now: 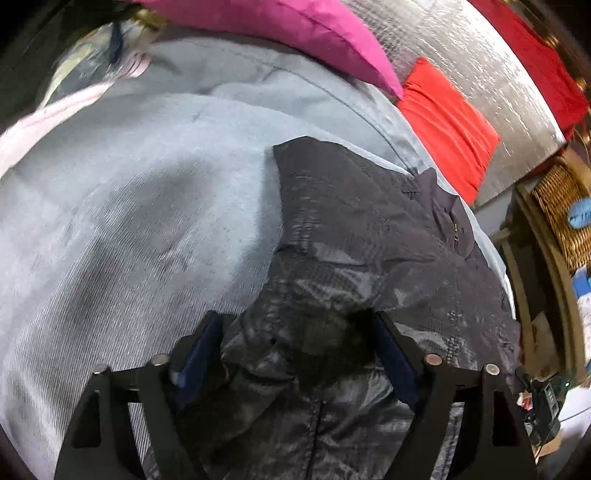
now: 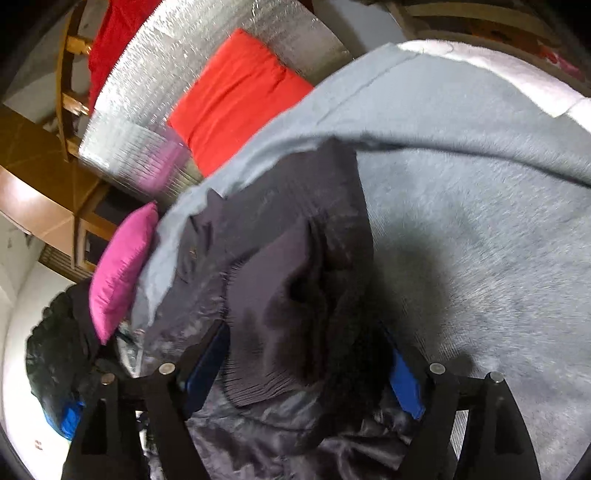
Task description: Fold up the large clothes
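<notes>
Jacket: dark shiny jacket (image 1: 354,236) lies spread on a grey-blue blanket (image 1: 140,206), crumpled at its near end; in the right wrist view (image 2: 280,221) a ribbed cuff or hem shows close to the camera.
Jacket place: toward the blanket edge that faces the red cushion, its collar and zip end nearest that edge.
Left gripper: left gripper (image 1: 295,332) stands wide over a bunched fold of the jacket; cloth fills the gap between the blue pads (image 1: 201,350), and I cannot tell whether they press on it.
Right gripper: right gripper (image 2: 306,354) has its jaws spread wide, with the ribbed part of the jacket heaped between the blue pads (image 2: 406,384); a squeeze on it cannot be made out.
Blanket: covers the whole surface under the jacket; a pale pink cloth (image 1: 48,114) lies along its far edge.
Cushions: magenta cushion (image 1: 295,33) and red cushion (image 1: 447,125) sit just past the blanket edge, against a silver foil sheet (image 1: 461,55).
Further out: wicker basket (image 1: 561,206) beside wooden furniture in the left wrist view; both views are somewhat blurred.
</notes>
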